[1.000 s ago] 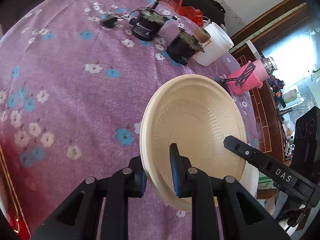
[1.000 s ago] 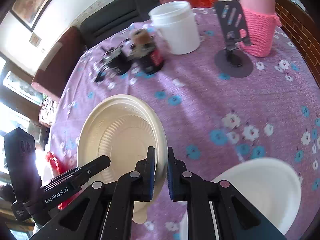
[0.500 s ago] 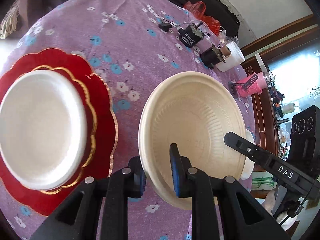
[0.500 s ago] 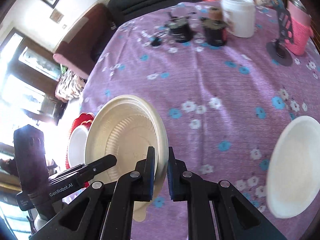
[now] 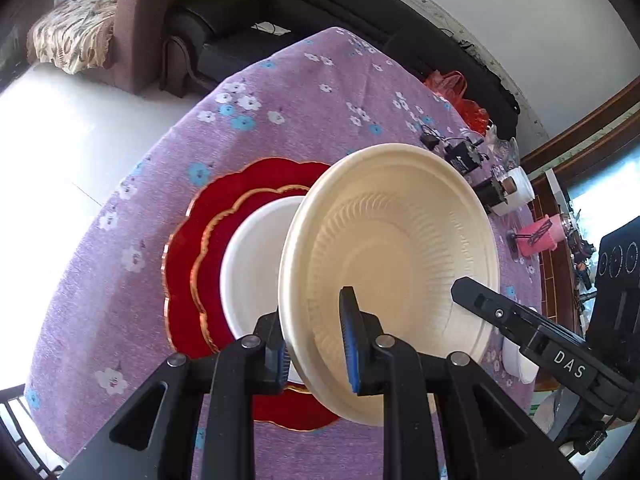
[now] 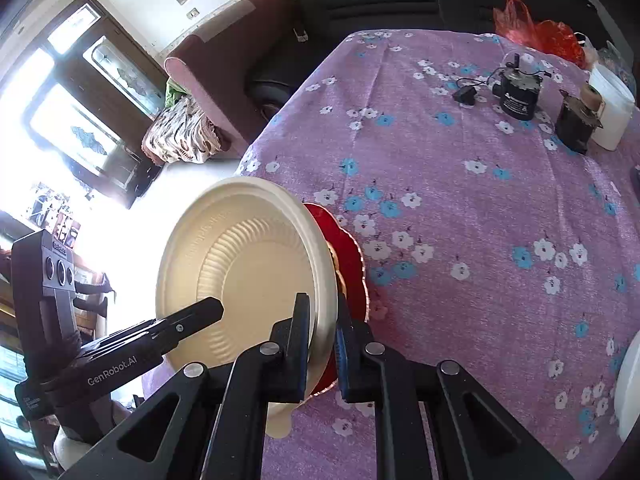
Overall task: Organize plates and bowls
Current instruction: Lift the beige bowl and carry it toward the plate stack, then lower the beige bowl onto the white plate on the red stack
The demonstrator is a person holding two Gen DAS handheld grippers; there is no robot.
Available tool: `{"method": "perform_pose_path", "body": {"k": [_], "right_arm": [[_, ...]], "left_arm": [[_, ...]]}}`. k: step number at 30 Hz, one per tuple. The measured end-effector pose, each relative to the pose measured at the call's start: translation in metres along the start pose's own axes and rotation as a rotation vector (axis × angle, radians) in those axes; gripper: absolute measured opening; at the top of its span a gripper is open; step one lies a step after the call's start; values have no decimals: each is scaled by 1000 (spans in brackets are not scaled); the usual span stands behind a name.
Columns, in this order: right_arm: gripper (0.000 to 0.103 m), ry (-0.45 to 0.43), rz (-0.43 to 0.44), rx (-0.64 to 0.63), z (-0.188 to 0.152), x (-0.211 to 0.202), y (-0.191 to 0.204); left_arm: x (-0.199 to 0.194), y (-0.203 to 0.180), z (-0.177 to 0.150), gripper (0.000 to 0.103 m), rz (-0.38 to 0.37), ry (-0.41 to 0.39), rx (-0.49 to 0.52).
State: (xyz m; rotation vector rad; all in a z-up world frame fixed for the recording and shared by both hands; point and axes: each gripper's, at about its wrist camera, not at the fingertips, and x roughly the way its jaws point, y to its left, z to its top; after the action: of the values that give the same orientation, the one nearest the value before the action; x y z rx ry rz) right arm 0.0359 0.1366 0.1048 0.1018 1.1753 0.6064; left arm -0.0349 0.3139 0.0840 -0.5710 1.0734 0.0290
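The cream bowl (image 5: pixel 390 276) was held clear of the table by its rim, clamped by both the left gripper (image 5: pixel 316 344) and the right gripper (image 6: pixel 323 344). It was poised above the white plate (image 5: pixel 256 268) already stacked on the red plate (image 5: pixel 188 264) near the table's edge, not yet lowered. Another white dish (image 6: pixel 628 392) was left unstacked at the opposite edge.

My left gripper (image 5: pixel 316 344) is matte black plastic, its two fingers faced with ribbed blue pads (image 5: pixel 347 340) and pinned by round silver screws at the knuckles. My right gripper (image 6: pixel 323 346) matches it: black triangular cut-out frames, blue pads, silver screws. White lettering reads "DAS" on one outer finger, "GenRobot.AI" on the other.
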Motion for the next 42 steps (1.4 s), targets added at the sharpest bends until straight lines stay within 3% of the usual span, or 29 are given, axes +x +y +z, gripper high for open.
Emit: {"method": "perform_pose_path", "body": {"k": [14, 17, 20, 24, 27, 31, 35, 42], "right_arm": [[14, 54, -36, 1, 3, 56, 10], [14, 58, -25, 2, 4, 59, 9], [14, 57, -10, -4, 3, 60, 11], [14, 43, -25, -33, 1, 60, 19], [14, 22, -47, -61, 2, 61, 23], [14, -20, -37, -64, 3, 54, 25], [44, -62, -25, -77, 5, 44, 26], [44, -190, -101, -109, 3, 19, 31]], "left_arm": [[18, 21, 10, 20, 82, -21, 10], [15, 21, 9, 25, 93, -24, 11], [10, 19, 9, 39, 105, -37, 22], [1, 14, 9, 68, 118, -60, 44], [-13, 12, 11, 70, 152, -119, 66], [-31, 16, 13, 70, 144, -180, 54], [-46, 20, 8, 71, 88, -229, 30], [-78, 21, -11, 76, 70, -353, 34]]}}
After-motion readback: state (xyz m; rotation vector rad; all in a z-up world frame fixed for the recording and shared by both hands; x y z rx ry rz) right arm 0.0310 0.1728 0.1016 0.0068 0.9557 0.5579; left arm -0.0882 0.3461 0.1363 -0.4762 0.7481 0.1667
